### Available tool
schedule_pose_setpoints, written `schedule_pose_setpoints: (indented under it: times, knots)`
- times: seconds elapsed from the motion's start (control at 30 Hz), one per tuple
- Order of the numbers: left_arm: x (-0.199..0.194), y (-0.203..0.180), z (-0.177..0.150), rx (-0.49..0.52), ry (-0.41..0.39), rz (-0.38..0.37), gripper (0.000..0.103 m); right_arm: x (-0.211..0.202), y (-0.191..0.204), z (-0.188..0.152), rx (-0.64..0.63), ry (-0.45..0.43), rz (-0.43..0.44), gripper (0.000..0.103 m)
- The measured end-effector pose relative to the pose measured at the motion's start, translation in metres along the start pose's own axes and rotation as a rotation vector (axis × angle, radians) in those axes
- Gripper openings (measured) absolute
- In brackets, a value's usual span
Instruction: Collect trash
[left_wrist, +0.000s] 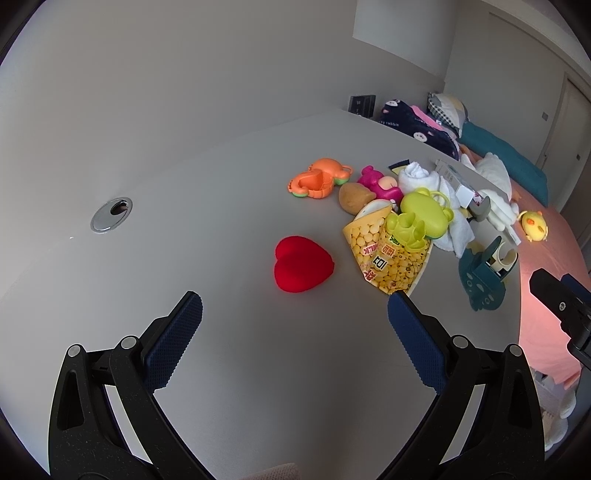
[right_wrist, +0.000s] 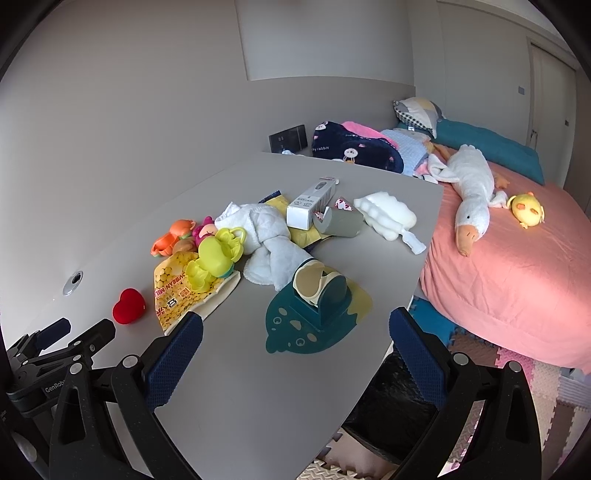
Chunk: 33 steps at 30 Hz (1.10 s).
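A yellow snack bag (left_wrist: 388, 254) lies on the grey table (left_wrist: 221, 206), partly under a lime green toy (left_wrist: 421, 218); the bag also shows in the right wrist view (right_wrist: 177, 291). A white carton (right_wrist: 312, 203) and small wrappers (right_wrist: 343, 204) lie further back. My left gripper (left_wrist: 295, 310) is open and empty, just short of a red heart (left_wrist: 303, 264). My right gripper (right_wrist: 295, 328) is open and empty above the table's near edge, in front of a teal tape dispenser (right_wrist: 317, 310).
Orange (left_wrist: 317, 179) and pink (left_wrist: 380, 184) toys, a white towel (right_wrist: 266, 243) and a white foam piece (right_wrist: 388, 214) crowd the table. A cable hole (left_wrist: 110, 214) sits at the left. A pink bed (right_wrist: 517, 277) with a plush goose (right_wrist: 469, 192) stands at the right. A black bag (right_wrist: 391, 406) is below the table edge.
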<state>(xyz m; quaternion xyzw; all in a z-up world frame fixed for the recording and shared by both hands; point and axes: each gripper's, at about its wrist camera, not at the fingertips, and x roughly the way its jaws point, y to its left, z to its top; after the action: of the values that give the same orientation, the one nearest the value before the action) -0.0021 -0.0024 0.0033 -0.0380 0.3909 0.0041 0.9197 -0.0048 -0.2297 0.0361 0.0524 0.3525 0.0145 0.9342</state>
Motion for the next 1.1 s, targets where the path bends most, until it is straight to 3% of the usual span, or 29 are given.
schedule_pose_setpoints:
  times: [1.1]
  knots:
    - [0.0009,-0.0003,-0.0030,0.001,0.007,-0.010,0.097,0.0011,0.0021,-0.0038,-0.002,0.005,-0.003,0.100]
